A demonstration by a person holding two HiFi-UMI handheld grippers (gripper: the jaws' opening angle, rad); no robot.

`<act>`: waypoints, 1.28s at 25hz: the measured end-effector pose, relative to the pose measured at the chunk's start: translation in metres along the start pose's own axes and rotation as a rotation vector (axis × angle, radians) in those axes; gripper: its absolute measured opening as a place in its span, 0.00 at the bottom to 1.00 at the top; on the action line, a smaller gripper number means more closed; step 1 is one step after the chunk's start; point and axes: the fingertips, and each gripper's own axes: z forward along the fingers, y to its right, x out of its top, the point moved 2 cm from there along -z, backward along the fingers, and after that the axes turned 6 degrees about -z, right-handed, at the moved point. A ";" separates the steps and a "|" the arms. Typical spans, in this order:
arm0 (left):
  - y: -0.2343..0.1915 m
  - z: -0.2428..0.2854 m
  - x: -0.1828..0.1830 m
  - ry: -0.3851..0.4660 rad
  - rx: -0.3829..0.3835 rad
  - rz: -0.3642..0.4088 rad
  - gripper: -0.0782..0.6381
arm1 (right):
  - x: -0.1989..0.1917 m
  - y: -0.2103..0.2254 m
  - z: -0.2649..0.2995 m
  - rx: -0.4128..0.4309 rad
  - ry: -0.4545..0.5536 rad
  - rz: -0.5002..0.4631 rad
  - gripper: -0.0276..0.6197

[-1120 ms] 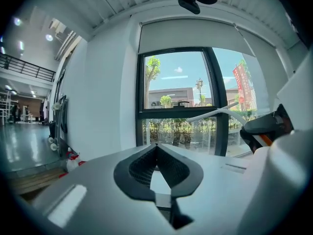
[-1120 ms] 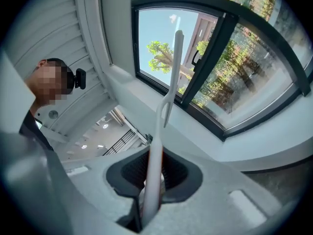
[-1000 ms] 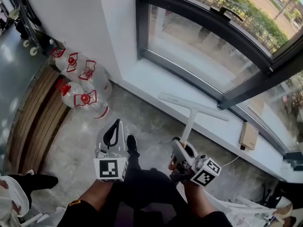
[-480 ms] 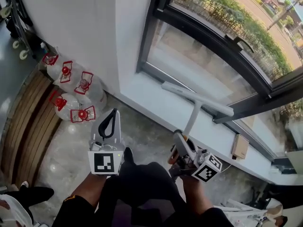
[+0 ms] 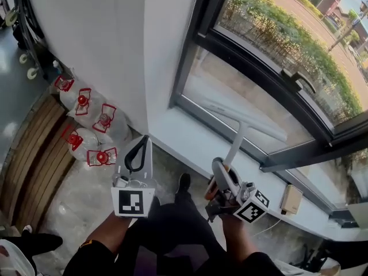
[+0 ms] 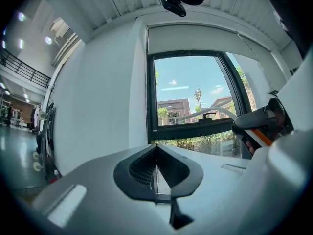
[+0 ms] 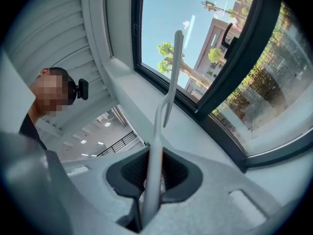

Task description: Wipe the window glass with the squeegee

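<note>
A white T-shaped squeegee (image 5: 242, 122) stands upright with its blade lying across the bottom of the lower window pane (image 5: 259, 91), just above the sill. My right gripper (image 5: 222, 178) is shut on the squeegee's handle. In the right gripper view the handle (image 7: 157, 146) runs up from between the jaws and the blade (image 7: 176, 58) shows edge-on against the glass (image 7: 156, 28). My left gripper (image 5: 136, 155) hangs to the left, over the floor, shut with nothing in it. In the left gripper view its jaws (image 6: 157, 176) point at the window (image 6: 190, 97).
Black window frames and a window handle (image 5: 298, 80) cross the glass. A white sill (image 5: 184, 137) runs below it, with a small tan box (image 5: 291, 199) at its right. Several big water bottles (image 5: 92, 132) lie by the wall at the left, beside wooden slats (image 5: 26, 160).
The right gripper has lifted the squeegee from over the sill up to the lower pane. The head view has tilted upward. The left gripper has barely moved.
</note>
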 end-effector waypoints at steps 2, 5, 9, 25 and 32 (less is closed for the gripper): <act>-0.001 0.015 0.003 0.007 0.014 0.006 0.13 | 0.007 0.012 0.012 0.018 -0.003 0.002 0.10; 0.002 0.049 0.008 0.007 0.028 0.008 0.13 | 0.025 0.036 0.033 0.049 0.000 -0.011 0.10; 0.020 0.101 0.023 0.026 0.027 -0.001 0.13 | 0.061 0.071 0.051 0.063 -0.002 -0.059 0.10; 0.080 0.270 0.143 0.233 -0.047 0.158 0.13 | 0.317 0.111 0.163 0.292 0.230 -0.388 0.10; 0.064 0.301 0.211 0.331 -0.078 0.214 0.13 | 0.431 0.046 0.234 0.362 0.314 -0.554 0.10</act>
